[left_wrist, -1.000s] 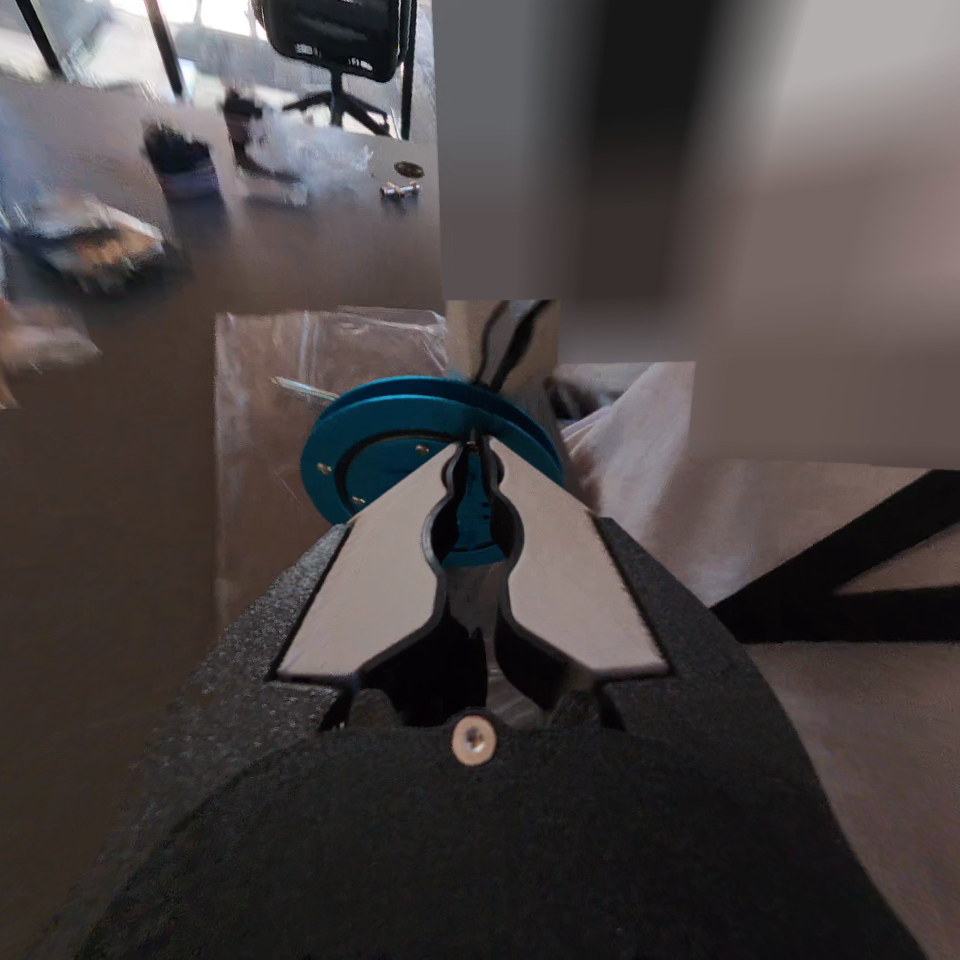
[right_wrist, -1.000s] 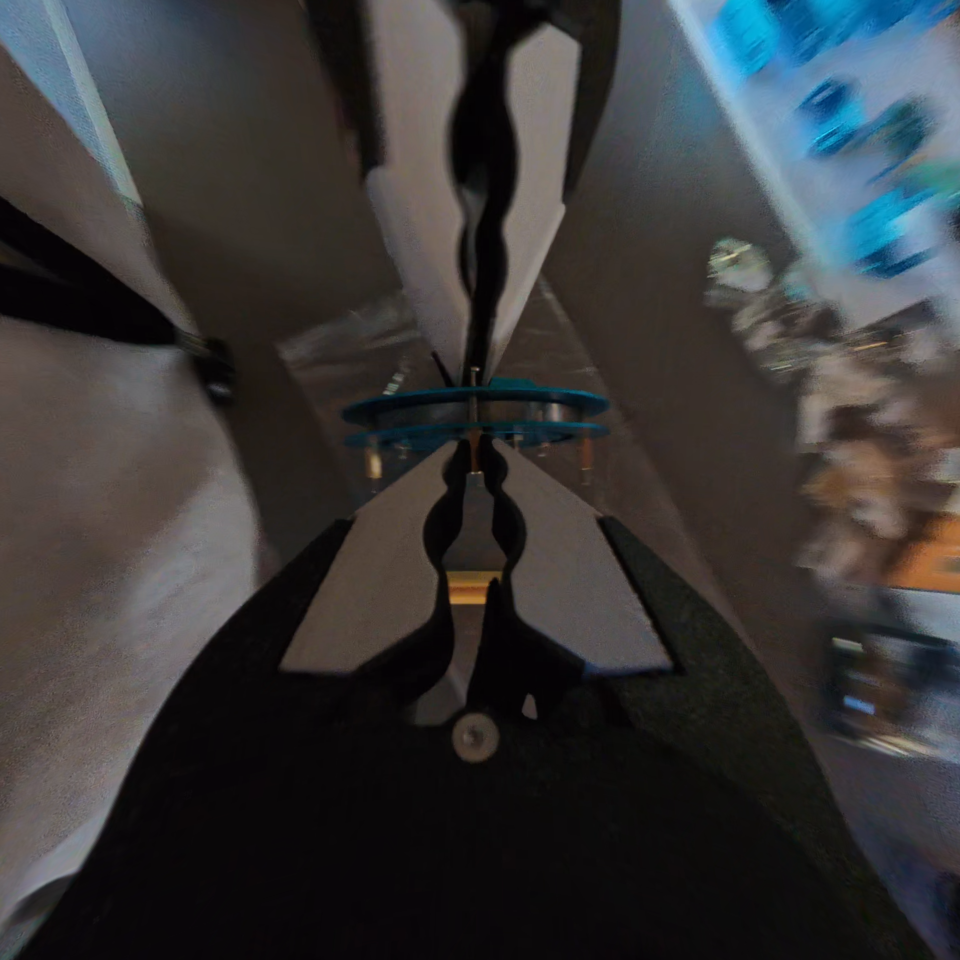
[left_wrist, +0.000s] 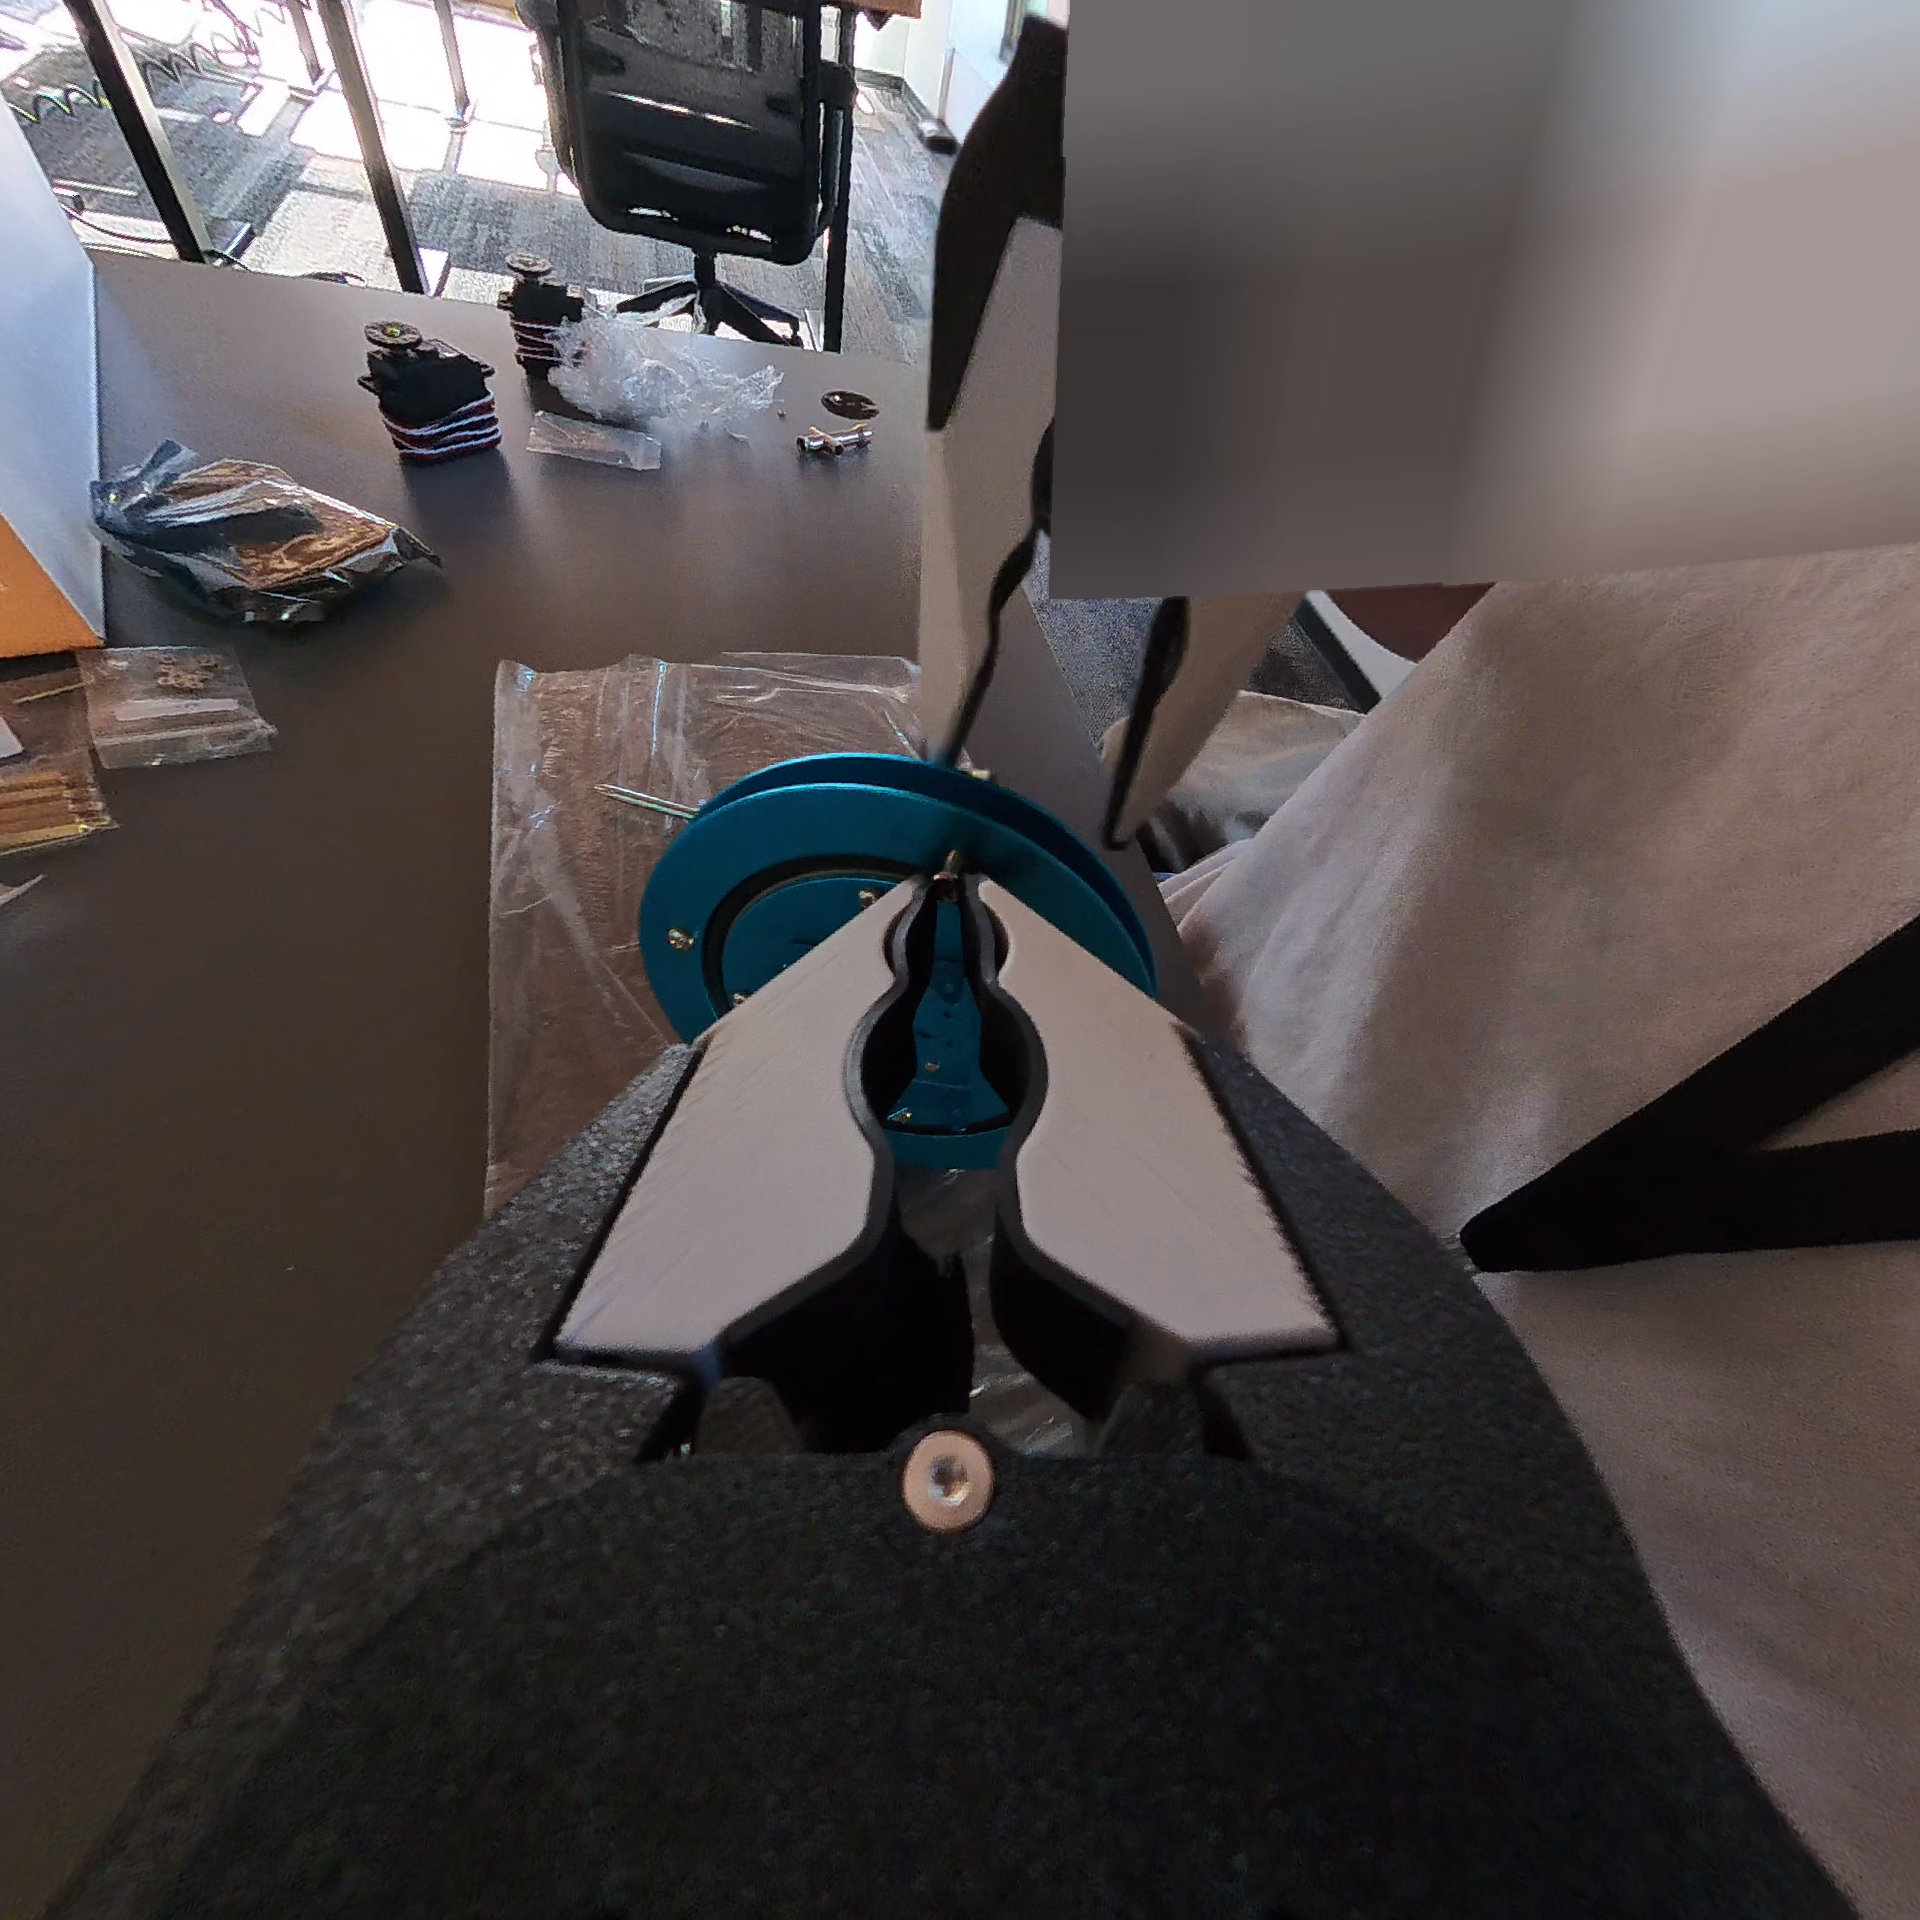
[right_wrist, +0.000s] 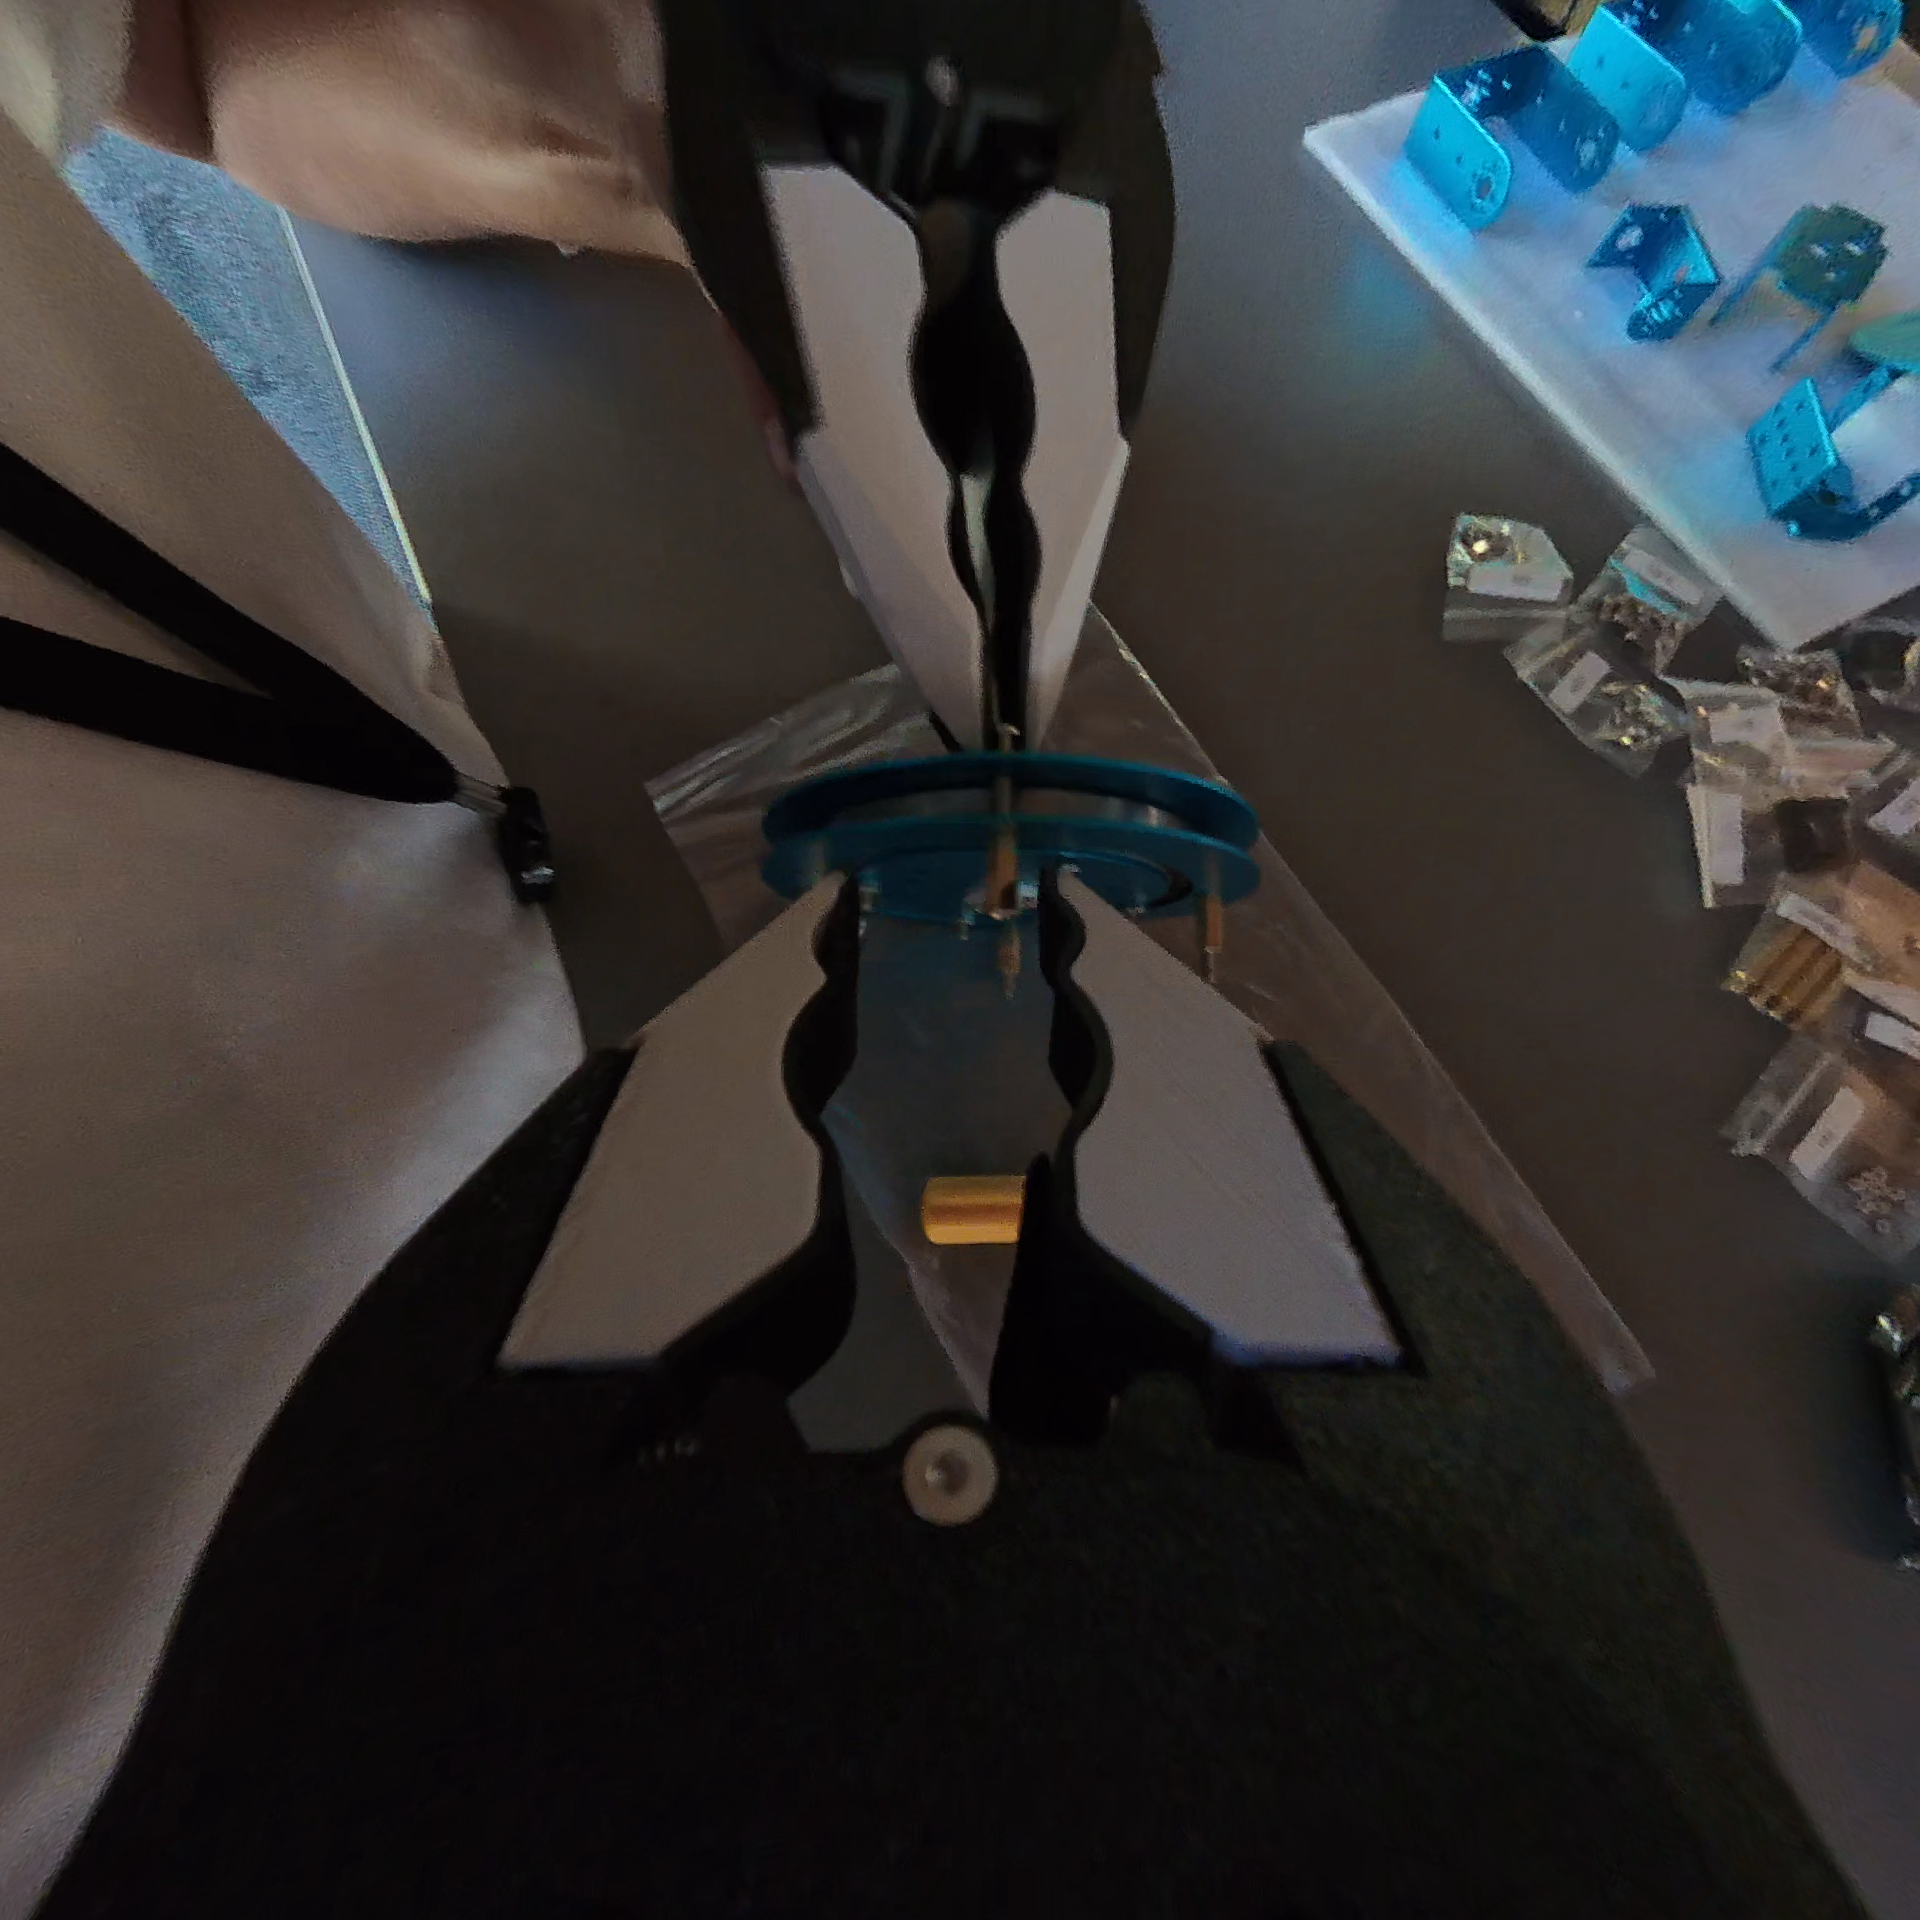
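Observation:
A blue two-disc assembly (left_wrist: 821, 862) with brass standoffs between its discs hangs on edge over a clear plastic bag (left_wrist: 623, 831). My left gripper (left_wrist: 945, 883) is shut on a small screw at the assembly's rim. In the right wrist view it comes from above (right_wrist: 1003, 727), gripping a thin pin through the discs (right_wrist: 1143, 821). My right gripper (right_wrist: 951, 904) is open, its fingertips on either side of a standoff under the discs, not gripping it. In the left wrist view it (left_wrist: 1029, 790) reaches in from above. A loose brass standoff (right_wrist: 971, 1208) lies on the bag below.
Two black servo motors (left_wrist: 431, 400), crumpled plastic and small hardware bags (left_wrist: 171, 701) lie on the dark table, with an office chair (left_wrist: 696, 135) beyond. A white board with blue metal brackets (right_wrist: 1621, 197) and several parts bags (right_wrist: 1766, 831) are on the right. A person's light garment (left_wrist: 1558, 935) is close by. Less than 4 cm separates the two grippers' tips.
My right gripper has opened and let go of the assembly. My left gripper stays shut on the screw and still holds the assembly.

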